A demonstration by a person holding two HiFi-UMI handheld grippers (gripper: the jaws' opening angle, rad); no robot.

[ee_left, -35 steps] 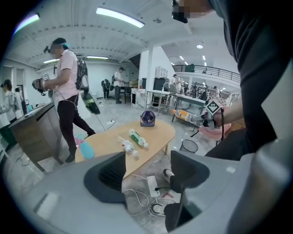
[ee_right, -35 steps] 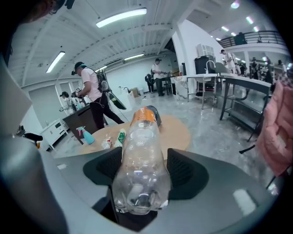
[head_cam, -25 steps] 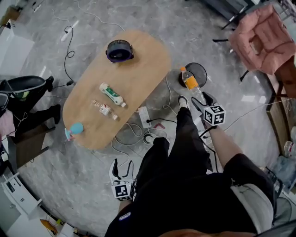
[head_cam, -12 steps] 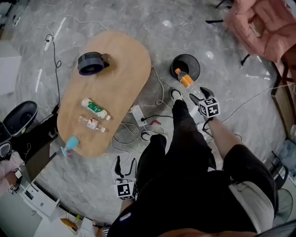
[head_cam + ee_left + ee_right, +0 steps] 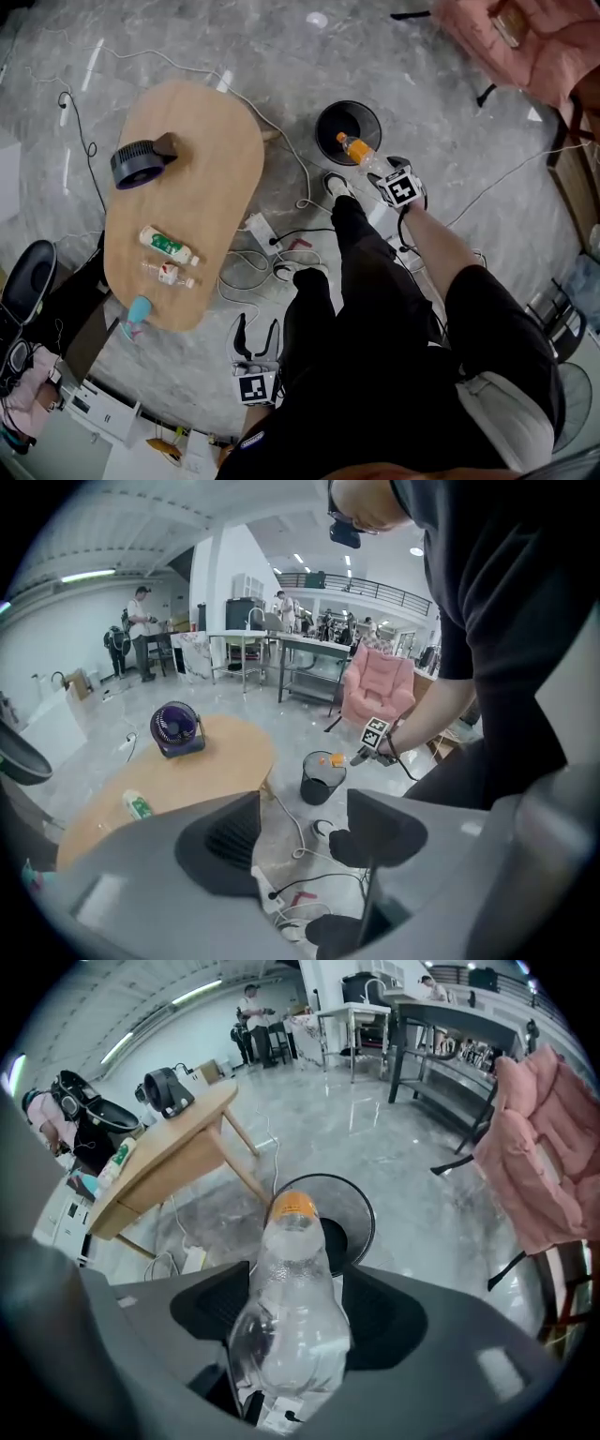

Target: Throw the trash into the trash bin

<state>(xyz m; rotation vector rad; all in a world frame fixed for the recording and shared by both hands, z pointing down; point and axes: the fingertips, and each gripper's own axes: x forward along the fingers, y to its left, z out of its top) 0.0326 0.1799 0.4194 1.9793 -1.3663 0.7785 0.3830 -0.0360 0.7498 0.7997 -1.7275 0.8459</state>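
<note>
Clear bottle (image 5: 291, 1321), orange cap, pinched in your right gripper (image 5: 380, 175), cap toward black bin (image 5: 342, 116). Your left gripper (image 5: 255, 339) spread, empty, low by your leg.

- The bottle (image 5: 358, 152) is clear, with an orange cap and an orange band.
- The bin (image 5: 333, 117) at 12 o'clock in the head view is black mesh.
- The bench (image 5: 202, 202) is pale wood.
- The fan (image 5: 138, 165) at the bench's 11 o'clock end is dark purple.
- The tube (image 5: 169, 246) is white and green.
- The small bottle (image 5: 169, 273) is clear with a red-and-white label.
- The floor (image 5: 450, 122) is grey marble with pale veins.
- The armchair (image 5: 534, 42) at 1 o'clock is pink.
- The left claw (image 5: 256, 339) and the right claw (image 5: 375, 167) each carry a cube of black-and-white squares.
</note>
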